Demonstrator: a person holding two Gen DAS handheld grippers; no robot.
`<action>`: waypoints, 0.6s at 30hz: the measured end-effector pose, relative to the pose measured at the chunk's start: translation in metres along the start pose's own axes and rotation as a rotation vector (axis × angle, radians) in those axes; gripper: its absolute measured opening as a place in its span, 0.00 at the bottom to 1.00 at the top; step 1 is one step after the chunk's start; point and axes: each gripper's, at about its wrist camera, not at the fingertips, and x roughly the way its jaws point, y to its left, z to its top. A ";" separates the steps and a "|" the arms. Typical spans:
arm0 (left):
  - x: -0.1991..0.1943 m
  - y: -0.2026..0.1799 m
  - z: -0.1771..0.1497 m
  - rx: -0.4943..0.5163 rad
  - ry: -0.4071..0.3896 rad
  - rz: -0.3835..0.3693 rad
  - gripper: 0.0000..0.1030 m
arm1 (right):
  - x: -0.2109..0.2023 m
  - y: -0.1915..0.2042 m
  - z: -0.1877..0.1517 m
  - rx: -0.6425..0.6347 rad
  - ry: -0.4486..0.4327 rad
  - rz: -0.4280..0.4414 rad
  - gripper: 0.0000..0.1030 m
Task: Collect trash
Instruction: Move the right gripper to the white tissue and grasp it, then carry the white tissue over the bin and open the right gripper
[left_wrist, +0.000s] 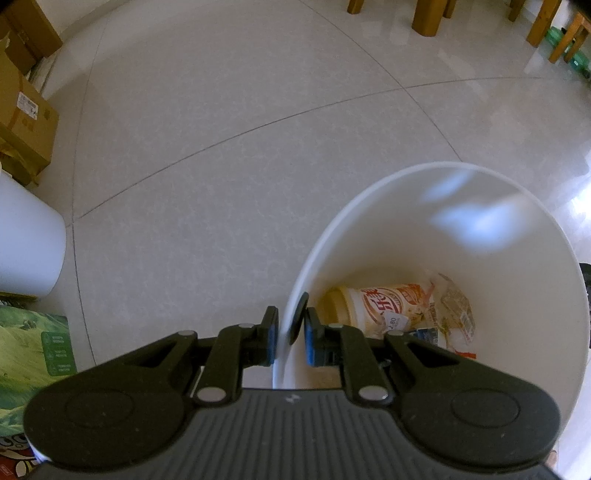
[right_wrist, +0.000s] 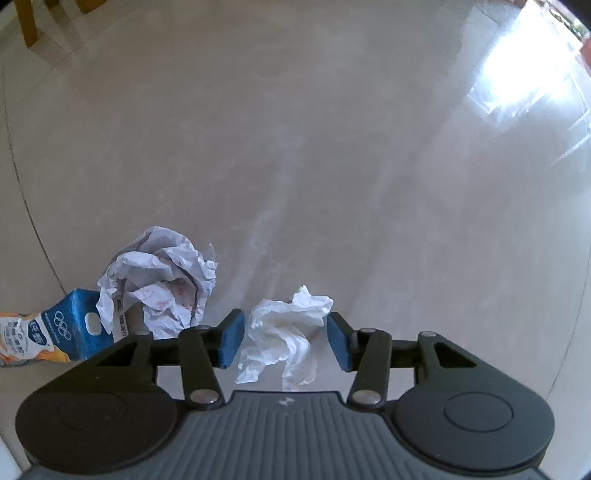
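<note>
My left gripper (left_wrist: 292, 341) is shut on the near rim of a white bin (left_wrist: 480, 229), one pad outside the wall and one inside. At the bin's bottom lie a beige drink cup (left_wrist: 384, 302) and a clear wrapper (left_wrist: 458, 310). In the right wrist view a crumpled white tissue (right_wrist: 284, 325) lies on the floor between the blue pads of my right gripper (right_wrist: 286, 339). The pads stand close on either side of it, with a gap showing at the right pad. Left of it lie a ball of crumpled paper (right_wrist: 162, 280) and a blue carton (right_wrist: 70, 332).
Cardboard boxes (left_wrist: 22, 110), a white container (left_wrist: 26, 240) and a green printed pack (left_wrist: 26, 350) line the left side. Wooden furniture legs (left_wrist: 428, 18) and green bottles (left_wrist: 576, 61) stand far off. A wooden leg (right_wrist: 29, 22) shows in the right wrist view's corner. Tiled floor lies all around.
</note>
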 end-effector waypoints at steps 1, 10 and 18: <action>0.000 0.000 0.000 0.001 0.001 0.000 0.12 | 0.000 0.000 -0.001 0.003 -0.003 -0.003 0.47; 0.000 0.000 0.000 0.001 0.001 0.001 0.12 | -0.005 0.015 -0.007 -0.032 0.012 -0.035 0.30; 0.000 -0.001 -0.001 0.002 0.000 0.000 0.12 | -0.033 0.033 -0.015 -0.125 0.040 -0.060 0.30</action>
